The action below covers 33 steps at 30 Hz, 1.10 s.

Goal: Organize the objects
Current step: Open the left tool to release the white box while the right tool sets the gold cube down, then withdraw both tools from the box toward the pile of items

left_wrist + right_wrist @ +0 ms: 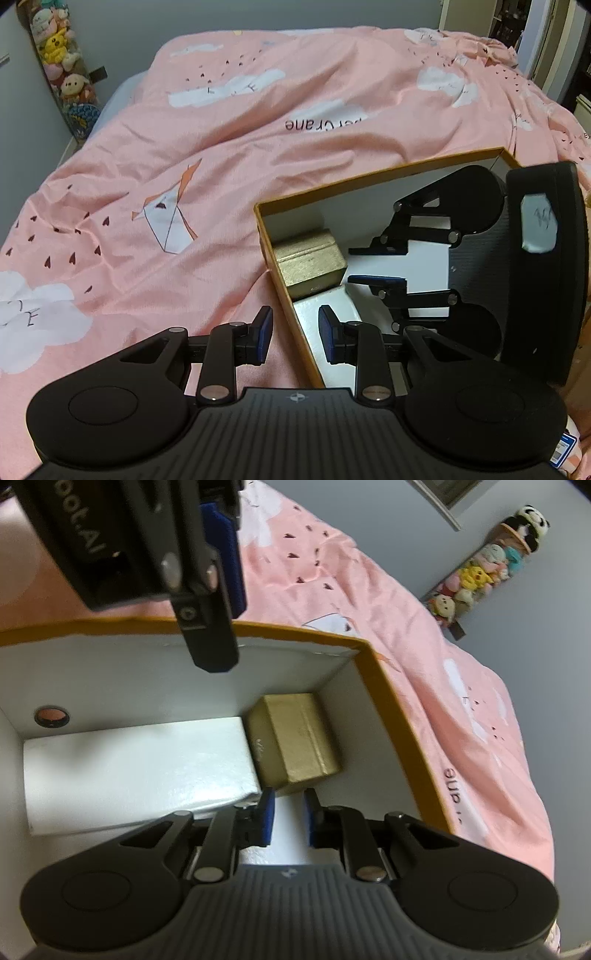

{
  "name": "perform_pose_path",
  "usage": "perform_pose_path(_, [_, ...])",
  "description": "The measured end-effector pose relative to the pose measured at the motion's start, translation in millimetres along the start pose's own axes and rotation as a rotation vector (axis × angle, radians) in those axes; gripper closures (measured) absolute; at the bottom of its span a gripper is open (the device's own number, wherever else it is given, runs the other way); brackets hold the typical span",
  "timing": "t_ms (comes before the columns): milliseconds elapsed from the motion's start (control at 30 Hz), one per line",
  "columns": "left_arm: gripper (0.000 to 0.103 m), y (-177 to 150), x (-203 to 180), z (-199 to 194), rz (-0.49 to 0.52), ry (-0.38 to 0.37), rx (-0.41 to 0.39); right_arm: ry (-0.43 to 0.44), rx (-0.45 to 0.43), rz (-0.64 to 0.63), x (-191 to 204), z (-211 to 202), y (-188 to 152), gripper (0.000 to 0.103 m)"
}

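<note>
My left gripper straddles the near-left wall of the cardboard box, one pad outside over the bed and one inside; the jaws stand on either side of that wall, though I cannot tell whether the pads press on it. My right gripper reaches down into the box from the right, its jaws drawn almost together with nothing between them, only the white floor of the box showing in the narrow gap. Just beyond those tips sits the gold box, tucked into the far corner of the cardboard box and touching the white box that lies along the left side. In the left wrist view the gold box sits against the left wall, the white box nearer to me. Soft toys are stacked in a column against the far wall, left of the bed.
</note>
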<state>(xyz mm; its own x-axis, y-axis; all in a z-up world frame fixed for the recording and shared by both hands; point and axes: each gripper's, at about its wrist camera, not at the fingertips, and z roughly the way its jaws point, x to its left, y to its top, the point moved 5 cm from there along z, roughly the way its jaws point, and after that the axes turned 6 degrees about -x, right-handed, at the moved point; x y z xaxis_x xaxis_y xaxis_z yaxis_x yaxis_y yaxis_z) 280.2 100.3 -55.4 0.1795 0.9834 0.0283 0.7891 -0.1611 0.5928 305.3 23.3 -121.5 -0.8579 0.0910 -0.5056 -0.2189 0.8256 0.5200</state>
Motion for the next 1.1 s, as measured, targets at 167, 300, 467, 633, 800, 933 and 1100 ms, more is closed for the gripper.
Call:
perform_pose_path(167, [0.07,3,-13,-30,0.034,0.02,-0.084,-0.015,-0.026,0.099,-15,-22,6,0.085])
perform_pose_path(300, [0.07,3,-24,-61,0.042,0.032,-0.159,-0.024,-0.091,0.192,-21,-51,9,0.079])
perform_pose_path(467, [0.07,-8,-41,-97,0.007,0.009,-0.237,-0.025,-0.139,0.312,-4,-113,-3,0.074])
perform_pose_path(633, [0.066,-36,-65,-121,-0.009,-0.034,-0.259,-0.054,-0.138,0.469,7,-158,-14,0.066])
perform_pose_path(800, [0.065,-78,-85,-124,-0.048,-0.083,-0.213,-0.112,-0.16,0.603,34,-202,-37,0.062])
perform_pose_path(933, [0.058,-110,-92,-119,-0.103,-0.133,-0.152,-0.1,-0.152,0.721,65,-225,-56,0.062])
perform_pose_path(1100, [0.052,-147,-107,-116,-0.118,-0.205,-0.034,-0.04,-0.118,0.838,106,-245,-69,0.062])
